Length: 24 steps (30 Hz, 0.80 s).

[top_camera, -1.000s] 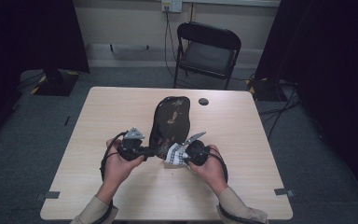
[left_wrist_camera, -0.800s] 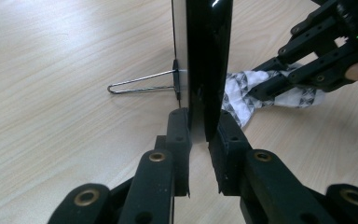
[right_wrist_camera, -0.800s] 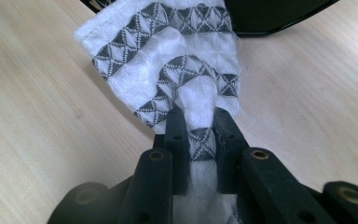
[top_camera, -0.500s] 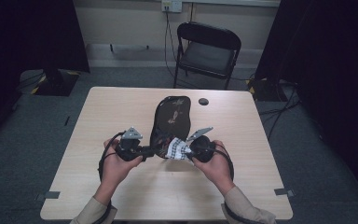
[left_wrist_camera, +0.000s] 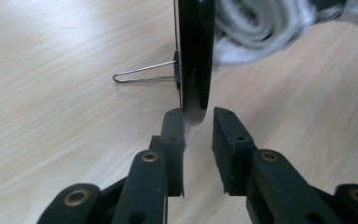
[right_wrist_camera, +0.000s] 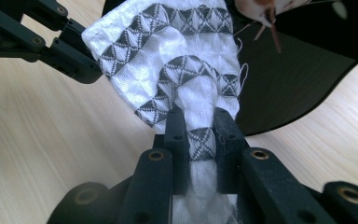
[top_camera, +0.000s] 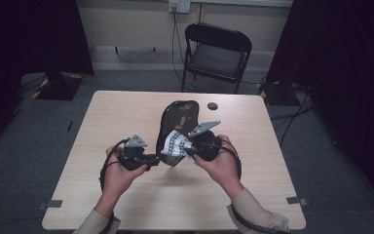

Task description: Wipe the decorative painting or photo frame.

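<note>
Right claw clenched on bunched white cloth with grey diamond pattern, pressed against face of black plate. Plate stands tilted on edge at counter middle, between both claws. Left claw jaws straddle plate's lower rim; jaws have just been opening, small gap on one side, not pressing. Wire stand juts from plate's back. Small dark disc on counter beyond plate. Chair behind counter.
</note>
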Each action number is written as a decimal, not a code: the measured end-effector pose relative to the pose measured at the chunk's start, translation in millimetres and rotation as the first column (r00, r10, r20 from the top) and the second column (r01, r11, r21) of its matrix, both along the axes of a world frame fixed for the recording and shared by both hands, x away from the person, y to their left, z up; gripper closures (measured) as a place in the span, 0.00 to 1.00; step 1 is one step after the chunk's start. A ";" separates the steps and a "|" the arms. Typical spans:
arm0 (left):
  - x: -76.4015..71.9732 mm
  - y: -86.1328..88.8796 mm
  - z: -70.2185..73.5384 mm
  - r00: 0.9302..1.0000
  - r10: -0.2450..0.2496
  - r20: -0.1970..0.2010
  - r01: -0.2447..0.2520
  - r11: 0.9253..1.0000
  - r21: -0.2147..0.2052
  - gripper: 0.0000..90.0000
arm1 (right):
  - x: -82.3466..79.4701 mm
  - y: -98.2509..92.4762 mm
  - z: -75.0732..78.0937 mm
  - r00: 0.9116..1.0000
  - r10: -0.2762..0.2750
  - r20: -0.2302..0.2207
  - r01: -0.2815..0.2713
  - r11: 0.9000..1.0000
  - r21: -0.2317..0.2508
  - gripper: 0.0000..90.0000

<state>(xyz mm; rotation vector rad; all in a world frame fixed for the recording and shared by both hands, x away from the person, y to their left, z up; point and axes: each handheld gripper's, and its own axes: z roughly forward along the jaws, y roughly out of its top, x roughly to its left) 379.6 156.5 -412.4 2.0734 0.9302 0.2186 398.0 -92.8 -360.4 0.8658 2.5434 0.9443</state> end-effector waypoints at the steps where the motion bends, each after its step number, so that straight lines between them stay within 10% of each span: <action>1: -0.1 0.0 0.0 1.000 0.000 0.002 0.000 1.000 -0.001 0.84 | 1.2 0.2 -2.7 1.000 -0.001 -0.006 0.001 1.000 0.000 0.88; 24: 2.8 0.3 -0.3 1.000 -0.016 -0.002 0.016 1.000 -0.015 0.85 | 11.9 -17.2 -103.0 0.982 -0.062 -0.178 0.047 0.995 -0.083 0.88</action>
